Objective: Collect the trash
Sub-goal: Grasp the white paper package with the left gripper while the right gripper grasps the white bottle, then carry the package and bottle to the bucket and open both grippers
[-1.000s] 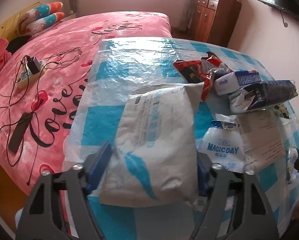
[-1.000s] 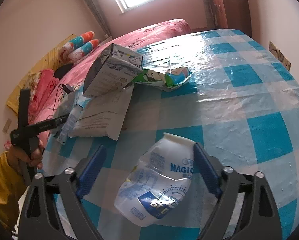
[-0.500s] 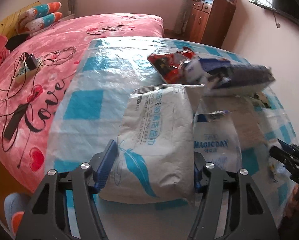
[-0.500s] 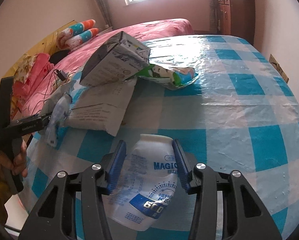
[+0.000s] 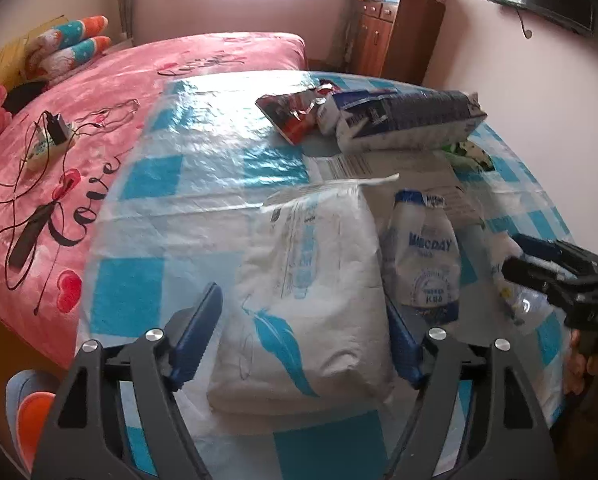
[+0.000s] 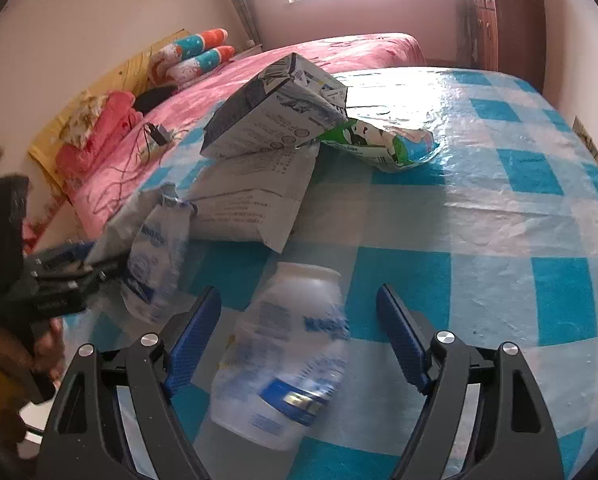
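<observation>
- While the left tongs [image 5: 299,330] are opening, a white bag with a blue feather [image 5: 307,300] lies between the blue pads. One pad stands clear of the bag, and I cannot tell if the other one touches it.
- While the right tongs [image 6: 299,336] are opening too, a see-through plastic bottle [image 6: 287,356] lies on its side between them. The pads stand apart from the bottle on both sides.
- Both things rest on the worktop [image 6: 499,208], which has a shiny cloth with blue and white squares.
- Just beside the white bag lies a flat blue and white pouch [image 5: 427,264].
- Further back on the worktop there is more trash in a heap: a dark and white carton [image 6: 275,116] leaning on a flat white paper bag [image 6: 255,200], a green and white wrapper [image 6: 383,144] next to them, and a red wrapper [image 5: 295,112].
- Past the worktop is a bed with a pink cover [image 5: 99,128]. Black wires and a plug strip [image 5: 47,140] lie on it.
- By the wall stands a brown wooden cupboard [image 5: 395,36] with folded blankets on top.
</observation>
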Available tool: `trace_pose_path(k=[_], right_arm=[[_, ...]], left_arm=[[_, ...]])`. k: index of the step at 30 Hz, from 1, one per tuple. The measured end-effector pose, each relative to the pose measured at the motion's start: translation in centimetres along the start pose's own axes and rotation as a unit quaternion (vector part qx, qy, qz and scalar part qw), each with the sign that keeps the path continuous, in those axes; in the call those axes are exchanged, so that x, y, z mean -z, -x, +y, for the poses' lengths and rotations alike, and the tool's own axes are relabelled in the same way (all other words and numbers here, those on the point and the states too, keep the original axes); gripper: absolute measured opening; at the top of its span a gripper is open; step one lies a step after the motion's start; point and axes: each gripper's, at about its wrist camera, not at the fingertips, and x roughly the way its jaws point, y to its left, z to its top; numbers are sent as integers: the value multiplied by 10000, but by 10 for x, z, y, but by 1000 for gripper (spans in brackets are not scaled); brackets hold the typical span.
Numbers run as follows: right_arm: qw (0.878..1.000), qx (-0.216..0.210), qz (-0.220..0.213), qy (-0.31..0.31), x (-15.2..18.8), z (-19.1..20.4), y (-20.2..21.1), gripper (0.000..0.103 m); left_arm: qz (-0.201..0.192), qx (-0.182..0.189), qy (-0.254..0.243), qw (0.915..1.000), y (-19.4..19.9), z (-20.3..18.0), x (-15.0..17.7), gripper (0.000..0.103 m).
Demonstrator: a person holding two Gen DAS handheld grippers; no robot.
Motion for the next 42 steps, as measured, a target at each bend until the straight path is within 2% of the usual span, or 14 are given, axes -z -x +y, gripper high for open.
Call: trace_pose_path(k=[7,9,11,13,15,23,29,36,42], right_arm=[[9974,551,119,457,8,16,-6,78],[9953,775,134,567,9,21,-7,61],[9942,867,121,624,10,22,-7,56],[9943,873,103,604,11,21,-6,55],[9948,867,33,532,11,19,-4,49],[9954,887,-169,313,15,17,10,40],[9955,867,-323,188,17,17,19,32],[9955,879,-308,170,21,21,23,32],[9942,931,-462,273,22,35,33,31]], left_arm=[[-48,236,19,9997,-11,4,-3,84],[35,302,64,9995,-16,5,-1,84],[-48,283,70,9996,-15,5,1,83],[-106,239,136,9996,-14,6,2,76],[-150,251,296,9991,-13,9,3,72],[-257,302,499,9980,-2,9,11,63],[-274,482,706,9960,8,16,20,61],[-367,673,803,9938,26,22,31,60],[-435,791,847,9923,40,26,40,60]])
